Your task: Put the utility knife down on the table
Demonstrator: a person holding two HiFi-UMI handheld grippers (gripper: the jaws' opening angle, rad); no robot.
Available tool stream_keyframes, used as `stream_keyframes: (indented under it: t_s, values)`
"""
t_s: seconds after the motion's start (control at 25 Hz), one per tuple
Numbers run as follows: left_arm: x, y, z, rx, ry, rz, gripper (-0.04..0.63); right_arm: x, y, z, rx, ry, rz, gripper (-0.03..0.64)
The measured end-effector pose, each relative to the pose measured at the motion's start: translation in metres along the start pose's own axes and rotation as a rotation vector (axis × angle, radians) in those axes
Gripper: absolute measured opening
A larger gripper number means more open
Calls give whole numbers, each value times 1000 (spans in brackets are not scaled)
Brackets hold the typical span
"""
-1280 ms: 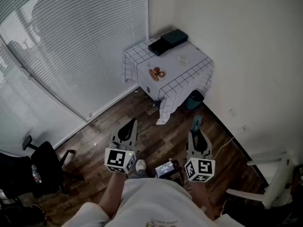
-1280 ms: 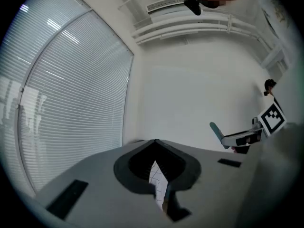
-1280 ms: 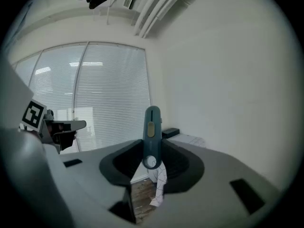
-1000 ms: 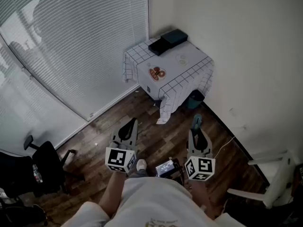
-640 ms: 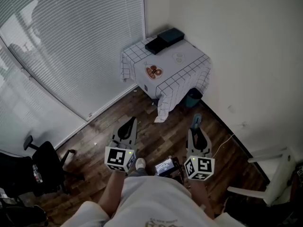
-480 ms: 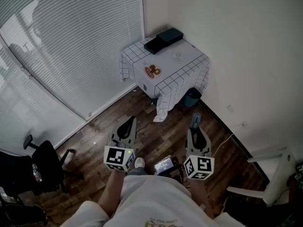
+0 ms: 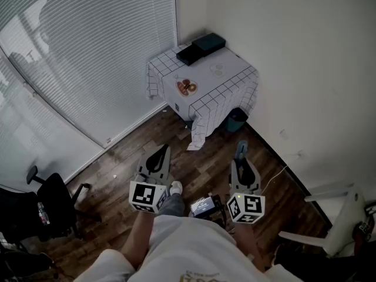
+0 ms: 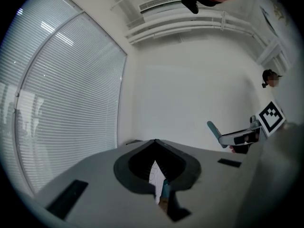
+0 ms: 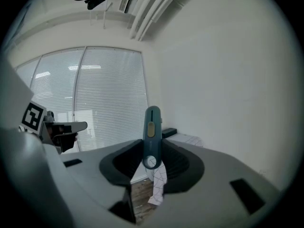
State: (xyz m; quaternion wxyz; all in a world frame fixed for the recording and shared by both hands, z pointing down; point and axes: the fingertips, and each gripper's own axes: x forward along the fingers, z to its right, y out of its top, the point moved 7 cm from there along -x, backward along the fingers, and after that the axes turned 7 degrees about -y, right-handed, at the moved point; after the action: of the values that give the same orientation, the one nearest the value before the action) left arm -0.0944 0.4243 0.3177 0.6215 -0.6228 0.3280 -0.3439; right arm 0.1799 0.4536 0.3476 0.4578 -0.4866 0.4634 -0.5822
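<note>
So the right hand-held gripper (image 7: 241, 159) is clamped on a teal plastic utility knife (image 7: 241, 150). In the right gripper view the two jaws pinch the knife (image 9: 152, 127) at its rounded lower end, and the rest of the handle sticks up and forward past the tips with its yellowish slider button facing the camera. I can't see a blade sticking out. The knife is in the air over the dark wood plank floor (image 7: 200, 157), well apart from the small desk (image 7: 235, 78) with the white grid-pattern cloth, which is tucked into the corner of the room ahead.

The left hand-held gripper (image 7: 160, 153) is level with the right one and a bit apart from it. Its own view shows the jaws (image 8: 156, 175) pressed together with nothing in them. Only a thin slit is left, and a bit of the white cloth shows through it.

On the desk there are two dark flat boxes (image 7: 200, 44) at the back corner, a small plate with orange-brown food (image 7: 187, 87) near the front edge, and a pale round thing (image 7: 217, 69) I can't make out. A teal bin (image 7: 237, 121) sits on the floor, partly under the hanging cloth. White slatted blinds (image 7: 88, 57) cover the window on the left, and a black office chair (image 7: 44, 207) is off at the lower left.
</note>
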Motion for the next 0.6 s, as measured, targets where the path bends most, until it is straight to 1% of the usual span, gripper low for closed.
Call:
stream_keyframes:
  t_s: [0.2, 0.6]
  values:
    - [19, -6, -18, -11, -8, 1, 8, 23, 0, -2, -1, -13, -3, 132]
    - [87, -15, -91, -25, -21, -9, 8, 114, 5, -17, -16, -35, -30, 132]
